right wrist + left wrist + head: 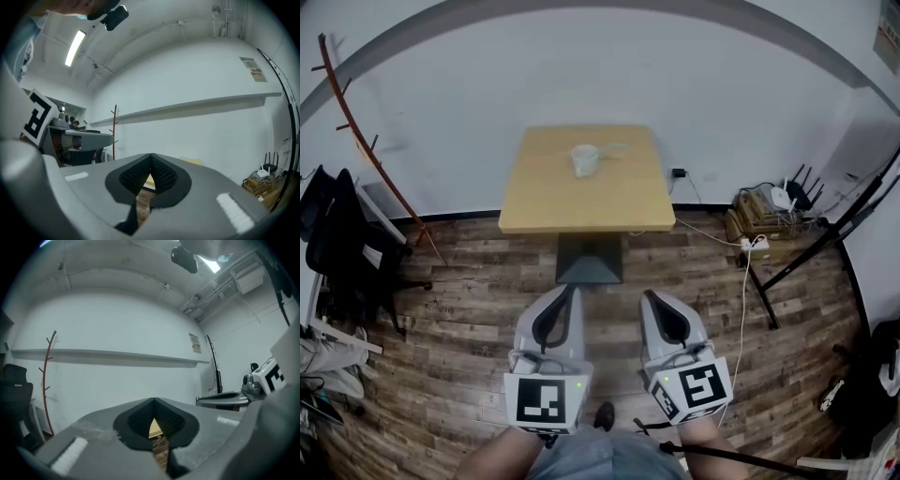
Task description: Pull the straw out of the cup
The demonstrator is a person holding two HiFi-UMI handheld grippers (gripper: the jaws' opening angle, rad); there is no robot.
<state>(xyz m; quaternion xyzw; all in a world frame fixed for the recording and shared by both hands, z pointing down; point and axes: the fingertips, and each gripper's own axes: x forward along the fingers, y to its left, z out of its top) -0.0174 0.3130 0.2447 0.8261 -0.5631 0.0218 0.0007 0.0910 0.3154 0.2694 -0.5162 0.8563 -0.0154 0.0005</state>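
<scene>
A white cup (584, 159) stands on the far part of a small wooden table (544, 202), with a pale straw (614, 146) sticking out of it toward the right. Both grippers hang low over the wooden floor, well short of the table and pointing toward it. My left gripper (573, 289) has its jaws closed tip to tip with nothing between them; in the left gripper view (153, 400) only a sliver of table shows through. My right gripper (646, 294) is likewise shut and empty, as the right gripper view (150, 154) shows.
The table rests on a dark pedestal base (589, 258). A reddish coat rack (366, 141) and a black chair with clothes (337, 234) stand at the left. A box with a router and cables (769, 211) and black stand legs (825, 244) are at the right.
</scene>
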